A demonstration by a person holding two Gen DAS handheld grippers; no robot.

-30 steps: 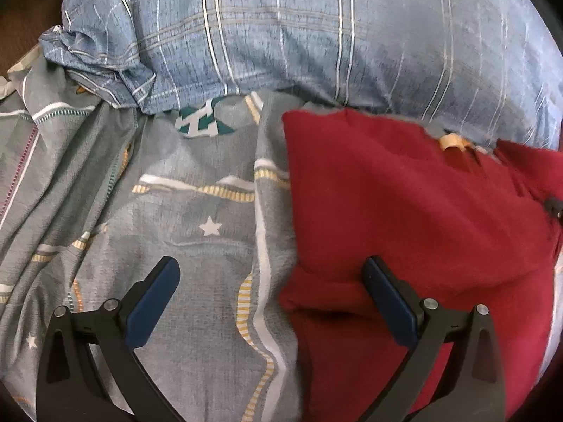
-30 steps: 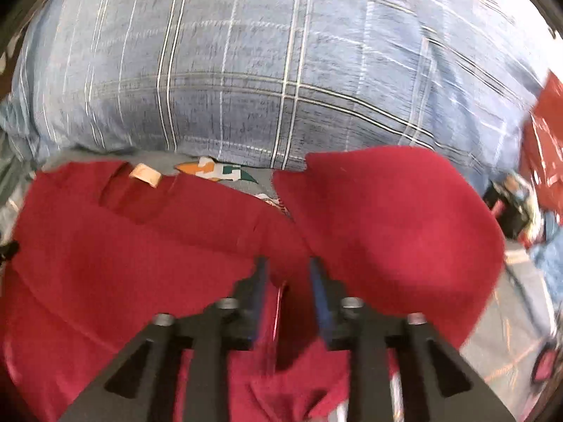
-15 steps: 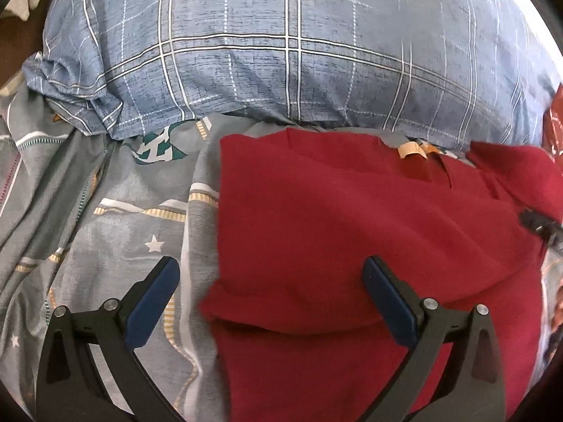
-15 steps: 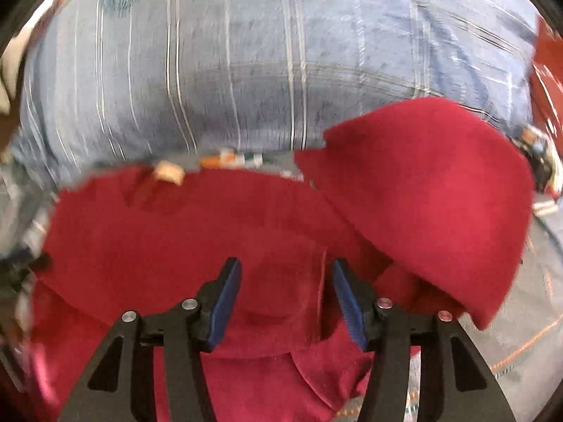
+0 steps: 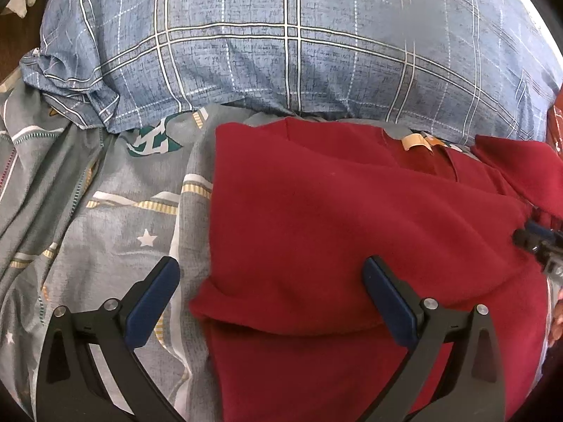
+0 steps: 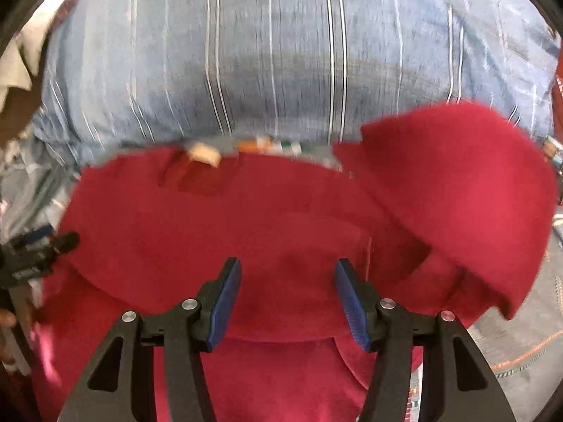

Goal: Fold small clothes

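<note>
One red garment (image 5: 352, 232) lies on a grey patterned bedsheet (image 5: 116, 218), just in front of one blue plaid pillow (image 5: 288, 45) that fills the far side of both views. The garment is a soft red top, and a single tan neck label (image 5: 417, 141) shows at its far edge, close to the pillow. Its left side is turned in over the body, leaving a straight left edge and a rounded fold line across the near part. One sleeve (image 6: 468, 190) is spread out to the right in the right wrist view, resting partly on the sheet and reaching up to the pillow's lower edge.

Two grippers are at work, each with two blue-padded fingers. The left gripper (image 5: 271, 295) hangs over the garment's left edge with its jaws spread wide and nothing between the pads; one finger is above the sheet, the other above the red cloth. The right gripper (image 6: 288, 300) hangs over the middle of the folded part, its jaws parted and clear of the fabric, gripping nothing. The right wrist view is blurred, so finer folds there cannot be made out.

The sheet carries white stars, yellow-striped bands and a teal-and-white print (image 5: 151, 140) that peeks out beside the pillow.
</note>
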